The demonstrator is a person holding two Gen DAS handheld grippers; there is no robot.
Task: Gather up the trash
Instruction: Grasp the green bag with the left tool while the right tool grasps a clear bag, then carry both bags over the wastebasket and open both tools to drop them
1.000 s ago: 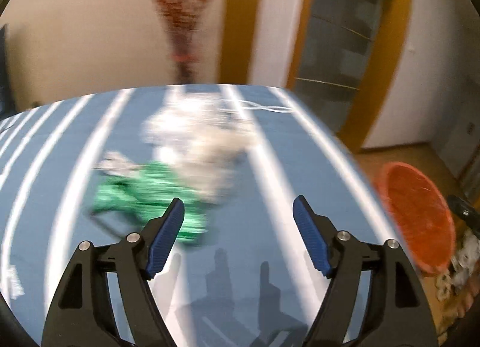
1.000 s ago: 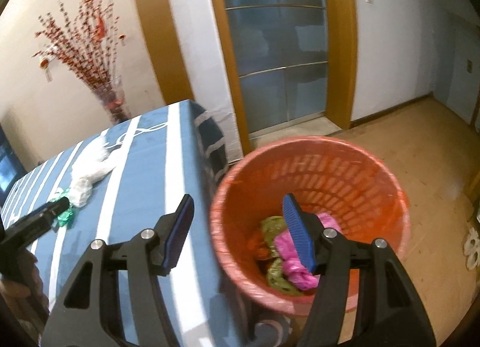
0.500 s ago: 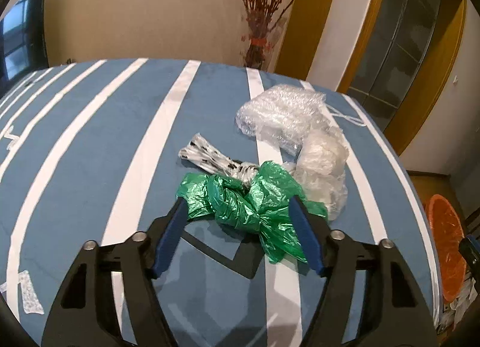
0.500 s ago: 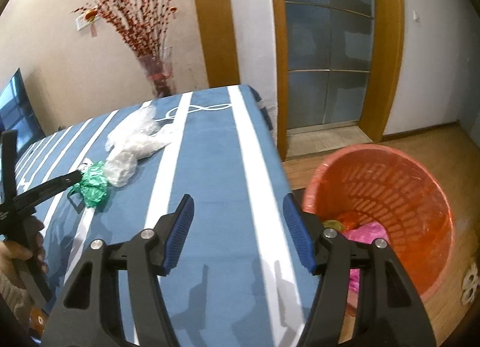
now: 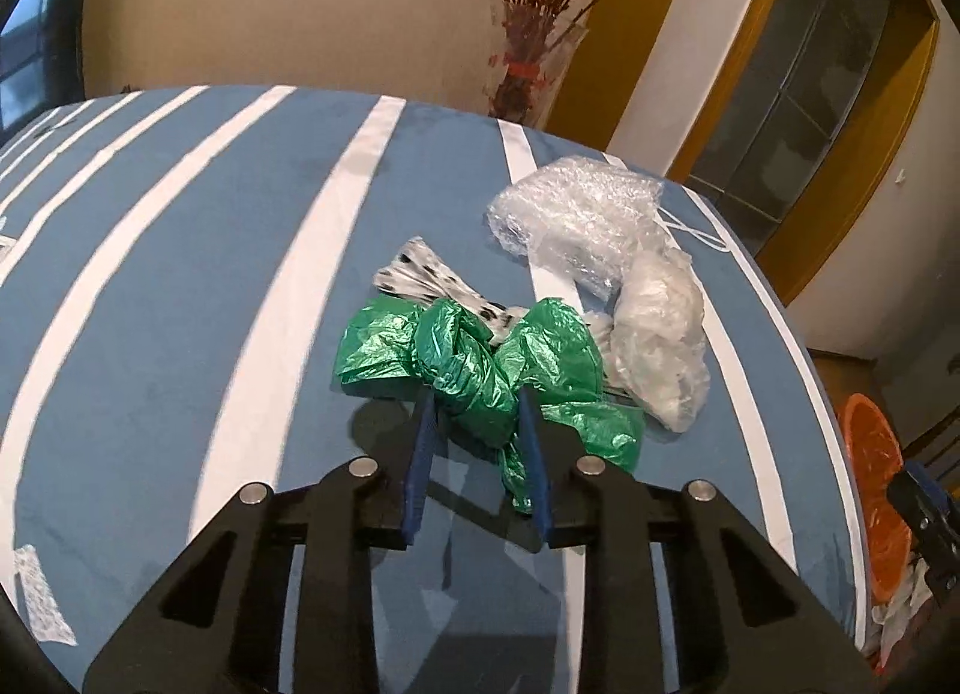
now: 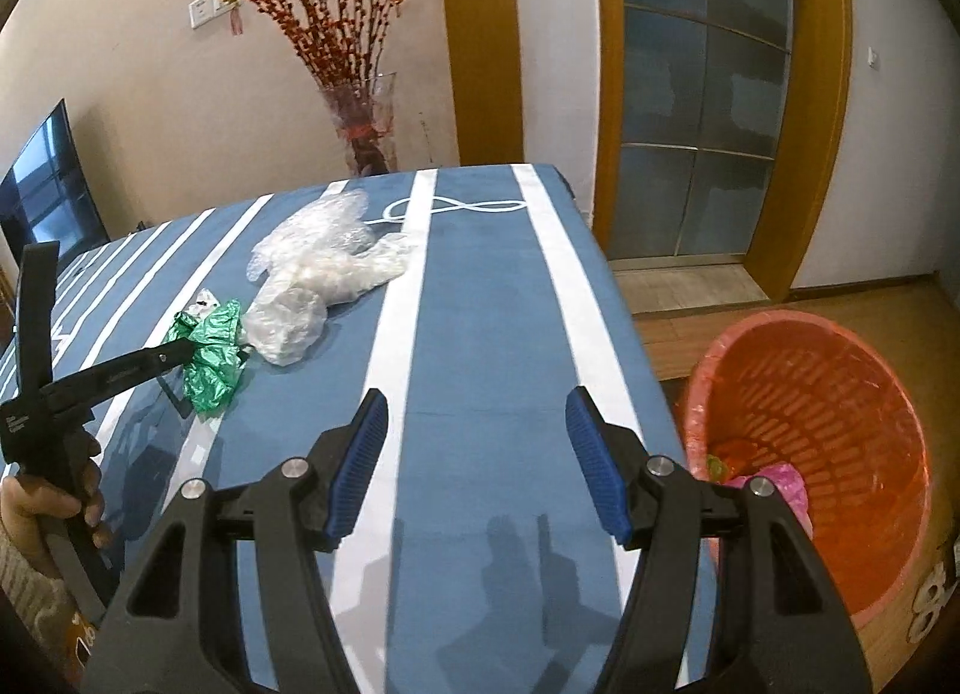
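A crumpled green plastic bag [image 5: 474,358] lies on the blue striped table [image 5: 180,286]. My left gripper [image 5: 477,412] is shut on its knotted middle. It also shows in the right wrist view [image 6: 213,355], held by the left gripper [image 6: 180,349]. Behind it lie a spotted white wrapper [image 5: 420,277], a clear bubble-wrap wad [image 5: 576,220] and a clear plastic bag [image 5: 657,334]. My right gripper [image 6: 477,454] is open and empty above the table's right part. The orange trash basket [image 6: 840,394] stands on the floor to the right, with pink and other trash inside.
A glass vase with red branches [image 6: 363,117] stands behind the table's far edge. A white cord [image 6: 456,209] lies on the far table end. A scrap of wrapper [image 5: 39,595] lies at the near left. A glass door [image 6: 702,93] is behind the basket.
My left gripper has closed on the green bag. My right gripper has swung further left from the basket to over the table.
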